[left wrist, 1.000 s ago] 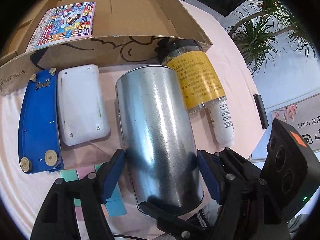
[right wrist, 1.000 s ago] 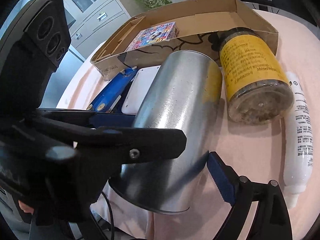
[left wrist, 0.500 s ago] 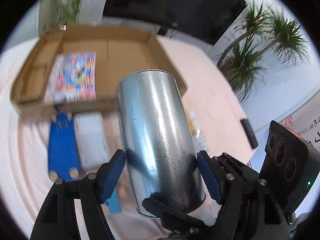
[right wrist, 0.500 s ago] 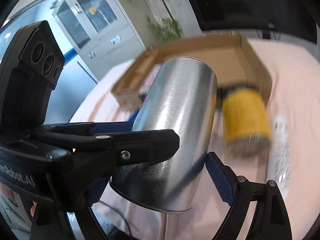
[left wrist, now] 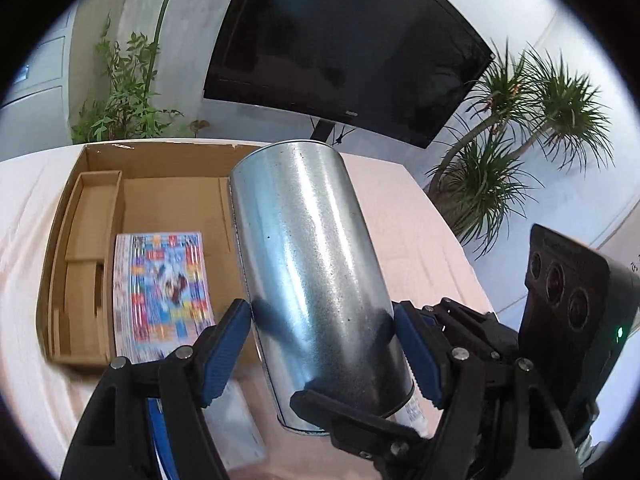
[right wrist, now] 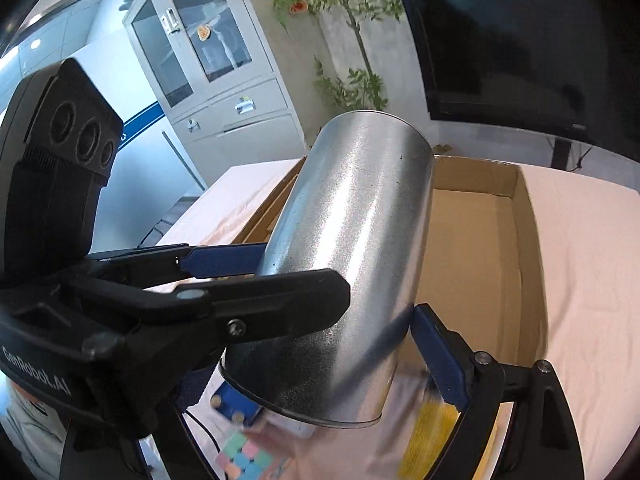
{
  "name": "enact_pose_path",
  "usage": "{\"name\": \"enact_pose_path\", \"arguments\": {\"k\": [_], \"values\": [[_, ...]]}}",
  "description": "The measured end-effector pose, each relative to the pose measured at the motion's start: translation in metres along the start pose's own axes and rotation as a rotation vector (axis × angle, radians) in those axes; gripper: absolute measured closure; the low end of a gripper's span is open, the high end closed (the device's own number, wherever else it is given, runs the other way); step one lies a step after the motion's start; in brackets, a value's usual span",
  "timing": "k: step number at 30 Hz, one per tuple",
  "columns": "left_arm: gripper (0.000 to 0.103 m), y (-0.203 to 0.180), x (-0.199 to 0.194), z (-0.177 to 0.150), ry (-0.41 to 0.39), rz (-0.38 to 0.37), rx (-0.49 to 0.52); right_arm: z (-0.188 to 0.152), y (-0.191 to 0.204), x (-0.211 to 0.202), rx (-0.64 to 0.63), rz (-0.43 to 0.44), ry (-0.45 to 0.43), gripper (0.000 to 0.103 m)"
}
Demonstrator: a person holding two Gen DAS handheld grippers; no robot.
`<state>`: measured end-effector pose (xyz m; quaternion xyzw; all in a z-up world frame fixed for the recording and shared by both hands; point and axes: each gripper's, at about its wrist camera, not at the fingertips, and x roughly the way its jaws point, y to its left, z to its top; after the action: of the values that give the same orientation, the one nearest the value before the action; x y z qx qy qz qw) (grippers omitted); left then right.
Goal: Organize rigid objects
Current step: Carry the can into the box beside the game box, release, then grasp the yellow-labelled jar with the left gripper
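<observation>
A large shiny metal can [left wrist: 312, 280] is held in the air, tilted, by both grippers. My left gripper [left wrist: 324, 340] is shut on its lower part, blue pads on both sides. My right gripper [right wrist: 320, 320] is shut on the same can [right wrist: 356, 264] from the other side. An open cardboard box [left wrist: 80, 220] lies on the table behind the can, with a colourful booklet [left wrist: 164, 284] flat inside it. The box also shows in the right wrist view [right wrist: 520, 240].
Below the can on the pink cloth are a blue device [right wrist: 236, 406], a pastel cube [right wrist: 244, 458], a white case [left wrist: 236, 424] and a blurred yellow-labelled jar [right wrist: 428, 436]. A dark monitor [left wrist: 344, 48], plants and a cabinet [right wrist: 216, 72] stand behind the table.
Both grippers have lifted the metal can off the table and raised it up over the box. The objects beside it stayed on the cloth below.
</observation>
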<state>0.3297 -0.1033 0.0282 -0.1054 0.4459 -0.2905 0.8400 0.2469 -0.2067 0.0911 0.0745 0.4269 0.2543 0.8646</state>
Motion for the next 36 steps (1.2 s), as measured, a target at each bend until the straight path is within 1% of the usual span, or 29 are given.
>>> {"name": "enact_pose_path", "arguments": {"k": [2, 4, 7, 10, 12, 13, 14, 15, 16, 19, 22, 24, 25, 26, 27, 28, 29, 30, 32, 34, 36], "values": [[0.030, 0.013, 0.015, 0.012, 0.027, -0.009, -0.021, 0.014, -0.012, 0.014, 0.019, 0.021, 0.030, 0.013], [0.030, 0.025, 0.031, 0.016, 0.051, -0.013, -0.050, 0.024, -0.026, 0.033, 0.035, 0.031, 0.064, 0.014], [0.030, 0.046, 0.063, 0.015, 0.114, -0.019, -0.104, 0.029, -0.047, 0.068, 0.063, 0.035, 0.111, 0.017], [0.030, 0.067, 0.098, 0.006, 0.192, -0.029, -0.166, 0.021, -0.070, 0.105, 0.133, 0.035, 0.163, 0.021], [0.032, 0.078, 0.118, -0.002, 0.245, -0.026, -0.190, 0.007, -0.082, 0.128, 0.173, 0.030, 0.205, 0.021], [0.036, 0.082, 0.128, -0.008, 0.271, -0.025, -0.198, 0.001, -0.086, 0.138, 0.193, 0.021, 0.231, 0.021], [0.037, 0.085, 0.135, -0.013, 0.292, -0.020, -0.200, -0.006, -0.090, 0.149, 0.211, 0.005, 0.258, 0.021], [0.037, 0.087, 0.136, -0.015, 0.288, -0.028, -0.207, -0.013, -0.093, 0.156, 0.227, -0.010, 0.281, 0.021], [0.037, 0.087, 0.135, -0.015, 0.286, -0.032, -0.210, -0.018, -0.093, 0.158, 0.230, -0.012, 0.269, 0.020], [0.038, 0.087, 0.131, -0.017, 0.289, -0.019, -0.205, -0.020, -0.092, 0.158, 0.243, -0.006, 0.268, 0.019], [0.040, 0.090, 0.119, -0.022, 0.275, -0.004, -0.207, -0.023, -0.090, 0.145, 0.254, 0.041, 0.253, 0.020], [0.040, 0.092, 0.100, -0.024, 0.222, 0.041, -0.194, -0.031, -0.088, 0.121, 0.233, 0.058, 0.204, 0.020], [0.039, 0.089, 0.085, -0.027, 0.174, 0.058, -0.177, -0.035, -0.086, 0.105, 0.222, 0.046, 0.172, 0.020], [0.037, 0.085, 0.069, -0.029, 0.131, 0.065, -0.160, -0.043, -0.085, 0.084, 0.211, 0.017, 0.129, 0.019], [0.037, 0.081, 0.057, -0.032, 0.090, 0.070, -0.140, -0.051, -0.087, 0.068, 0.203, -0.009, 0.094, 0.017], [0.035, 0.075, 0.045, -0.039, 0.059, 0.074, -0.114, -0.061, -0.090, 0.053, 0.194, -0.031, 0.065, 0.013], [0.030, 0.068, 0.037, -0.046, 0.044, 0.074, -0.096, -0.073, -0.094, 0.038, 0.193, -0.052, 0.043, 0.012], [0.027, 0.063, 0.034, -0.052, 0.041, 0.070, -0.088, -0.085, -0.100, 0.028, 0.203, -0.080, 0.034, 0.012], [0.027, 0.051, 0.032, -0.065, 0.056, 0.033, -0.085, -0.107, -0.116, 0.021, 0.246, -0.140, 0.056, 0.011], [0.027, 0.041, 0.040, -0.079, 0.107, -0.013, -0.092, -0.129, -0.135, 0.025, 0.319, -0.144, 0.103, 0.011], [0.027, 0.037, 0.051, -0.090, 0.154, -0.076, -0.107, -0.143, -0.146, 0.026, 0.348, -0.127, 0.121, 0.015]]}}
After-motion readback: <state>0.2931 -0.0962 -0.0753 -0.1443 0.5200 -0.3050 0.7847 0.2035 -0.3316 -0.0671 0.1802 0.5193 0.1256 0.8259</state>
